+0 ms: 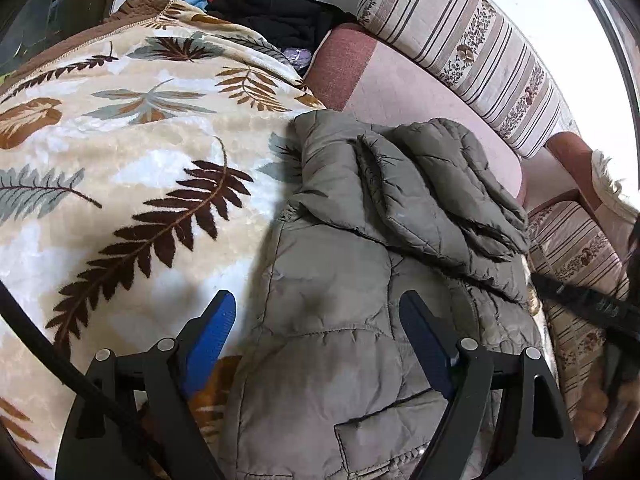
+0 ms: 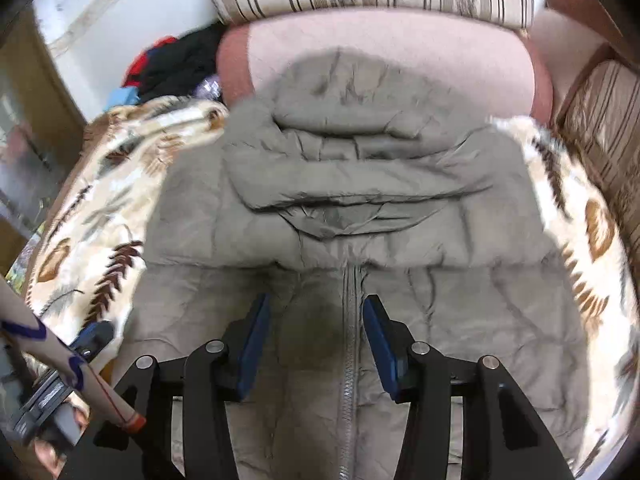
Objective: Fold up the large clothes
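A leaf-printed blanket [image 1: 132, 184], cream with brown, tan and grey fern fronds, covers the broad surface on which the work lies; in the right wrist view it shows on both sides of the garment [image 2: 100, 216]. Beyond it stands a pink upholstered seat [image 1: 404, 88] backed by a striped, flower-banded bolster cushion [image 1: 472, 52]; a second striped cushion [image 1: 576, 256] sits at the right edge of the left wrist view.

The task's thing, an olive-grey quilted jacket [image 1: 340, 280], lies front-up on the blanket with its upper end against the pink seat. Its hood [image 2: 340, 96] lies past the collar toward the seat, and both sleeves are folded across the chest, one over the other [image 2: 352, 176]. A closed zipper [image 2: 350, 320] runs down the middle of the front. A patch pocket [image 1: 384, 436] shows low on the panel nearest the left wrist camera.

A heap of black, red and pale blue clothing [image 1: 256, 4] lies at the far end of the blanket, well apart from the jacket.

The left gripper [image 1: 316, 320] hangs over the jacket's side panel, jaws spread wide, one blue pad over the blanket edge and the other over the jacket. The right gripper [image 2: 316, 322] hangs over the zipper, jaws spread and holding nothing. The right wrist view is motion-blurred.
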{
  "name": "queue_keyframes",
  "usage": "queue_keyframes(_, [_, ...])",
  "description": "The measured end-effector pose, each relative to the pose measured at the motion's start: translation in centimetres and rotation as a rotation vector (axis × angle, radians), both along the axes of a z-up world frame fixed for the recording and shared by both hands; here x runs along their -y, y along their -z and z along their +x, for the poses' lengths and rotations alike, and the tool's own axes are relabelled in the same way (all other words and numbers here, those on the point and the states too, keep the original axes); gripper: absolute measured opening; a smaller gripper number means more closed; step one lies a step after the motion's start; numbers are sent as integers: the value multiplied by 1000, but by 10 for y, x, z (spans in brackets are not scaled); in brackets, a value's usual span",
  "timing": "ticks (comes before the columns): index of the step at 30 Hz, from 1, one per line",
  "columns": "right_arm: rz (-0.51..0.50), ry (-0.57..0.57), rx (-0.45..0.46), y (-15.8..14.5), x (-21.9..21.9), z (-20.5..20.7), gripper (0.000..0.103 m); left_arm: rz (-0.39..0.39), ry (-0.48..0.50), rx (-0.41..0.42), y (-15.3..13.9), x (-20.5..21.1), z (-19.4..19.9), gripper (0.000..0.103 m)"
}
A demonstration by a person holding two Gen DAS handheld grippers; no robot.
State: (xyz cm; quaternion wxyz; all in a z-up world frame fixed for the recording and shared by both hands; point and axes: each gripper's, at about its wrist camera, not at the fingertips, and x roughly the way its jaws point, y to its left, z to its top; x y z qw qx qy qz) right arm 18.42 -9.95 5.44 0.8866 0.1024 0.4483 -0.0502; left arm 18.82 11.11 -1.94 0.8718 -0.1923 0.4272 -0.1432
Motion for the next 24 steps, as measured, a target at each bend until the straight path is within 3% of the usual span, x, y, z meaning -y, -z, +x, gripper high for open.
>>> queue_keyframes(2, [-58,45,56,-19,5,16,53,-3,0,3,-1,-1,-1,83])
queue_keyframes(5, [-127,123,66,-29,24,57,60,9,7,2,0,2,-1,83])
queue_keyframes(11, [-221,226,-68,20,58,126,60,67,4,9,2,6,1,83])
queue_keyframes(14, [-99,190,-178,63,59,115,59,56,2,-9,5,4,4,83])
queue_keyframes(16, [-105,119,-222,81,43,94,59,52,2,-13,5,4,6,83])
queue_keyframes(20, [-136,12,-242,89,17,65,59,61,10,-13,6,7,5,83])
queue_keyframes(24, [-165,53,-183,69,26,67,59,75,8,-19,8,8,3,83])
